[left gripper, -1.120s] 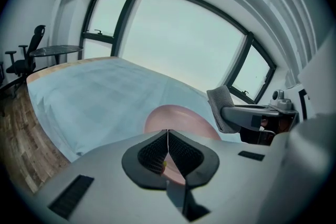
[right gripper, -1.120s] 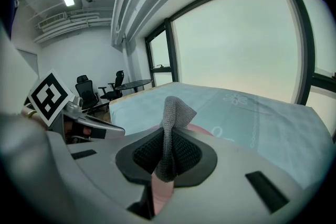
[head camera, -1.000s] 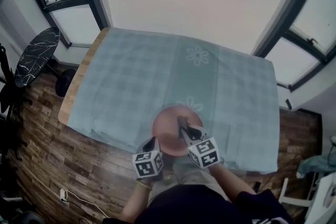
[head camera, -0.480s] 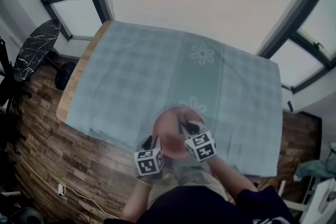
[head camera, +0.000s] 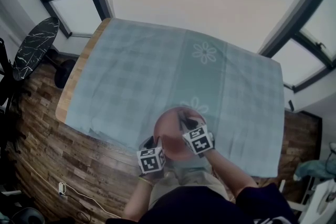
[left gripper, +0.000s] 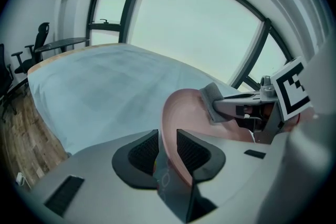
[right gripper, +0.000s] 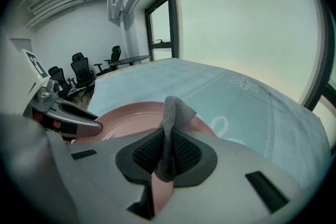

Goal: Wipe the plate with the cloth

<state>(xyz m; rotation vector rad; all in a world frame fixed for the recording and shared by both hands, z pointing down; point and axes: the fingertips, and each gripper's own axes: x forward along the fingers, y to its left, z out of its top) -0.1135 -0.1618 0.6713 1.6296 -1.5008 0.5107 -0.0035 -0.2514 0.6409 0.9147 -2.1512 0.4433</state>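
A pink plate [head camera: 176, 131] sits over the near edge of the table, on the teal checked tablecloth [head camera: 157, 71]. My left gripper [head camera: 158, 142] is at the plate's left rim. In the left gripper view the plate [left gripper: 184, 113] rim stands between the opening jaws of the left gripper [left gripper: 168, 147], and the pads do not clamp it. My right gripper [head camera: 185, 124] is shut on a folded grey cloth [right gripper: 173, 113] that pokes out above the plate [right gripper: 126, 118]. The cloth [left gripper: 212, 97] touches the plate's inner face.
The table's near edge lies just under both grippers, with wooden floor [head camera: 42, 128] beyond its left side. A black marble-top side table [head camera: 34, 47] stands at the far left. Office chairs [right gripper: 79, 71] stand far back. Windows ring the room.
Both grippers and the plate have sunk a little toward the table. The right gripper still clamps the cloth.
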